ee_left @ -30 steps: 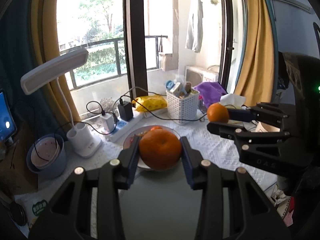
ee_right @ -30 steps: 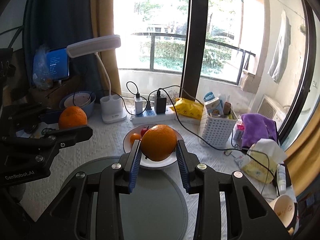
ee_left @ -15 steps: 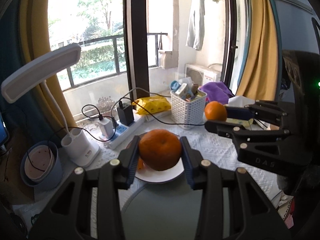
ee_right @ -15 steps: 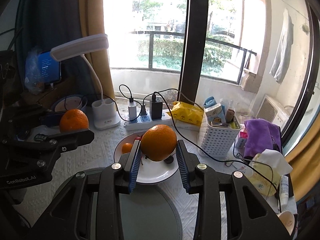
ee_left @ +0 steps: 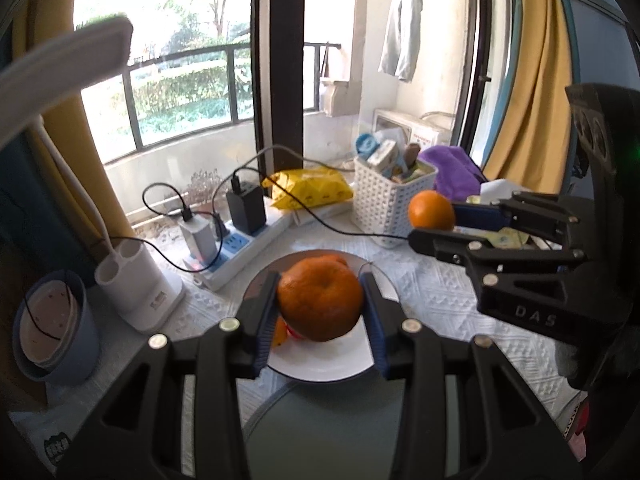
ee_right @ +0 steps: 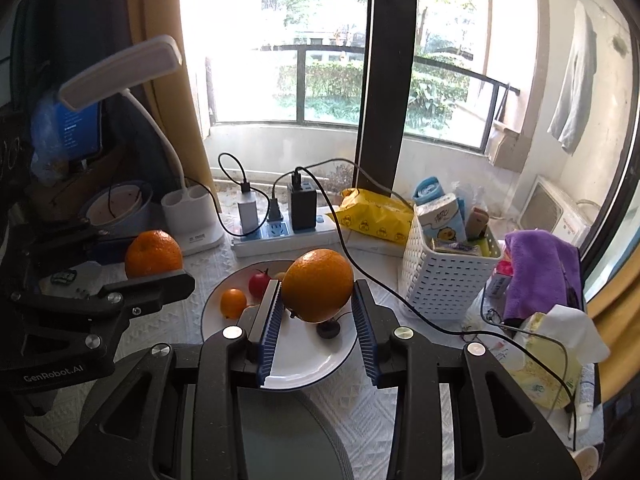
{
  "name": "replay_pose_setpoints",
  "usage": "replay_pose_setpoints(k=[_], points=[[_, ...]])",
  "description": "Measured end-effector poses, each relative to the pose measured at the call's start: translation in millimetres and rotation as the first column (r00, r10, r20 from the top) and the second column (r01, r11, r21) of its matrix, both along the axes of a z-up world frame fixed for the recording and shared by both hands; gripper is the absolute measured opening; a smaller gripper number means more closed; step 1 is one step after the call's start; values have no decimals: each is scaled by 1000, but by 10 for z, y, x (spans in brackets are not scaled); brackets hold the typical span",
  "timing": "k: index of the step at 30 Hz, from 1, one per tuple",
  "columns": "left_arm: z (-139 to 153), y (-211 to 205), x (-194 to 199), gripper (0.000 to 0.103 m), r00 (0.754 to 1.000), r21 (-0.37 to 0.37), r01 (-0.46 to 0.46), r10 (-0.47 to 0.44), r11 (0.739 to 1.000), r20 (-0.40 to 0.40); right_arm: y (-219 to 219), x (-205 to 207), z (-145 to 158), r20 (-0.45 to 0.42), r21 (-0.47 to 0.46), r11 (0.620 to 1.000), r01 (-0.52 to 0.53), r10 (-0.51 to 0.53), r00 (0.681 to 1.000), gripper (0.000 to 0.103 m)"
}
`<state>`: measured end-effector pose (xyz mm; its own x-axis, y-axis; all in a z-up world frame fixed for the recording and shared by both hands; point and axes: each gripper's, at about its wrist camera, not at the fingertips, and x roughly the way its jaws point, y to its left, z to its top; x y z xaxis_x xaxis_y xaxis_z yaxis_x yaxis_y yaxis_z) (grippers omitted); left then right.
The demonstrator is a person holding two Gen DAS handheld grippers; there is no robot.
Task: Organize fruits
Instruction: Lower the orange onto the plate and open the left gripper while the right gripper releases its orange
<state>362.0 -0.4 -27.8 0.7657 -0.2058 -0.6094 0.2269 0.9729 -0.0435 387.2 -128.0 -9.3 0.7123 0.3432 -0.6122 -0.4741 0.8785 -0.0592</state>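
Note:
My left gripper is shut on a large orange, which hangs just over the white plate. My right gripper is shut on a second orange, also above the plate. On the plate lie a small orange fruit, a red cherry tomato and a small dark piece. Each wrist view shows the other gripper off to the side with its fruit: the right gripper with its orange, the left gripper with its orange.
Behind the plate lies a power strip with chargers and trailing cables. A white desk lamp and a blue bowl stand at the left. To the right are a white basket, a yellow packet and a purple cloth.
Both grippers have moved forward and down toward the plate, each still holding its orange. The plate now looks larger and sits right under the two fruits.

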Motion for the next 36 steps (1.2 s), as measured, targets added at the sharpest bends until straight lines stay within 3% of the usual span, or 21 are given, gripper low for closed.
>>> replay_pose_setpoints(k=[17,25,36], points=[[-671,12,482,40,987,-18,-12,9,1000,-161,4,544,-610,-124,4,1000,9,-9,992,37],[-895,-57,521,40,974,-27,9,-14,1000,-224,56,601,-900,-188,5,1000,-14,14,982,37],[-1073,-59,519,41,959,-40,7,-18,999,-283,59,559,-1073,-239,-3,1000,-14,13,971,37]])
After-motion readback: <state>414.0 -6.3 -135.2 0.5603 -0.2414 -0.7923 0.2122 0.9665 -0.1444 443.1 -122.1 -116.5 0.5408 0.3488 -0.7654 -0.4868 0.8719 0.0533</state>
